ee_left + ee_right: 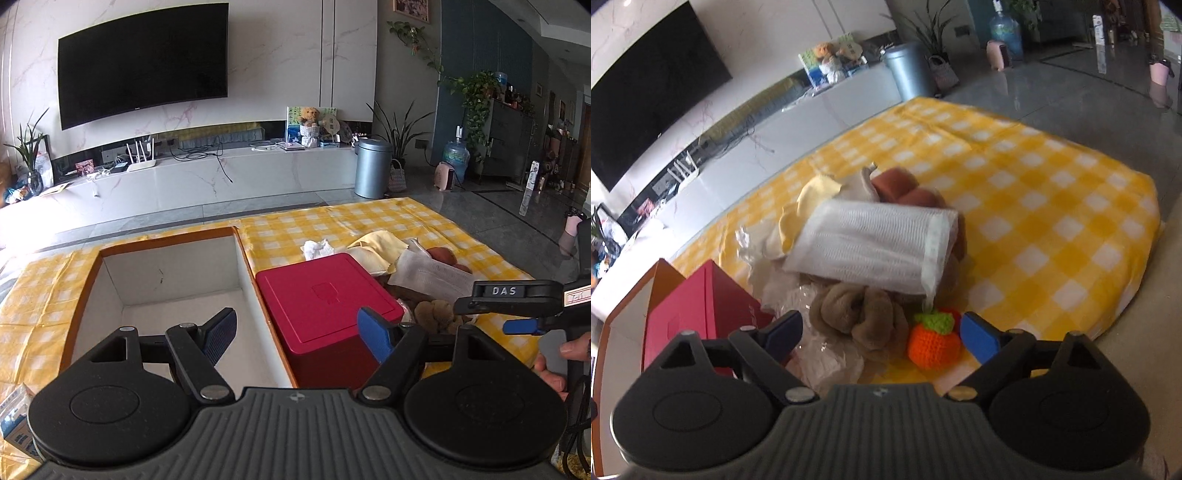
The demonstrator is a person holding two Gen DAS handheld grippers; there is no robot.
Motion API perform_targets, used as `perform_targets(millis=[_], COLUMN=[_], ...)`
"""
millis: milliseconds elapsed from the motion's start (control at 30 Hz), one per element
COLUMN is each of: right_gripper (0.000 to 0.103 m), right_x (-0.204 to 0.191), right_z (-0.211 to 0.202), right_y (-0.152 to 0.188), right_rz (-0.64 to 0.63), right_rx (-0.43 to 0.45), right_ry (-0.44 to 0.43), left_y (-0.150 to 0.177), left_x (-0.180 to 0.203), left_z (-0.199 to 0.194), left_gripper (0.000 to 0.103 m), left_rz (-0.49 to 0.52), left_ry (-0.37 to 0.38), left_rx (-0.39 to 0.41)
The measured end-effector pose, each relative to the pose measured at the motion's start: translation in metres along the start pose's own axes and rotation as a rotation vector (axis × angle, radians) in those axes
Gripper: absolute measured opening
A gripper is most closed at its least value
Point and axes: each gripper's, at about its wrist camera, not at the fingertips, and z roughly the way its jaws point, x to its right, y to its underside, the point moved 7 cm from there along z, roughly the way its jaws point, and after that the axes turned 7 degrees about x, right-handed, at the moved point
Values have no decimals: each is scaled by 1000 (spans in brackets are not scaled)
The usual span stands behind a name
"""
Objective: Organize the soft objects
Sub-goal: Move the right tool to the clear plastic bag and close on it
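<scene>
Soft objects here are a heap on the yellow checked cloth (1052, 192), and going left to right in the right wrist view it runs: crinkly clear plastic wrap (827, 354) hard up against the red box (701, 314), then the brown plush toy (857, 317), then the little orange crochet fruit (934, 347) with its green top. Behind them sits the white knitted cloth roll (871, 247), long axis lying across the view, left to right, resting on top of the rest.

The right gripper (882, 332) is wide apart with nothing in it. The plush and the crochet fruit both sit just past its fingertips, between the two blue pads, so my guess is one of those is next. The fruit is closer to the right-hand pad, the plush closer to the middle.

The left gripper (299, 328) is also spread wide and empty. It hangs over the near edge of the white open storage box (166, 280) and the red box, so the heap lies off to its right. The right hand is clearly the nearer one.
</scene>
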Motion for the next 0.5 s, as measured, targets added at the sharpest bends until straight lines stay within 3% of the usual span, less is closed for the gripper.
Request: perform_targets(millis=[200, 333, 500], right_gripper=[90, 85, 86], right_x=[-22, -25, -19], right_z=[26, 37, 18], right_y=[6, 11, 11], right_rz=[-125, -104, -100], right_rx=[-30, -74, -25], right_ry=[19, 8, -3], left_y=[7, 12, 12], left_x=[8, 6, 6], left_z=[10, 10, 6], left_gripper=[88, 88, 88], left_rz=[1, 14, 14], left_ry=[36, 30, 34], left_rx=[-41, -56, -49])
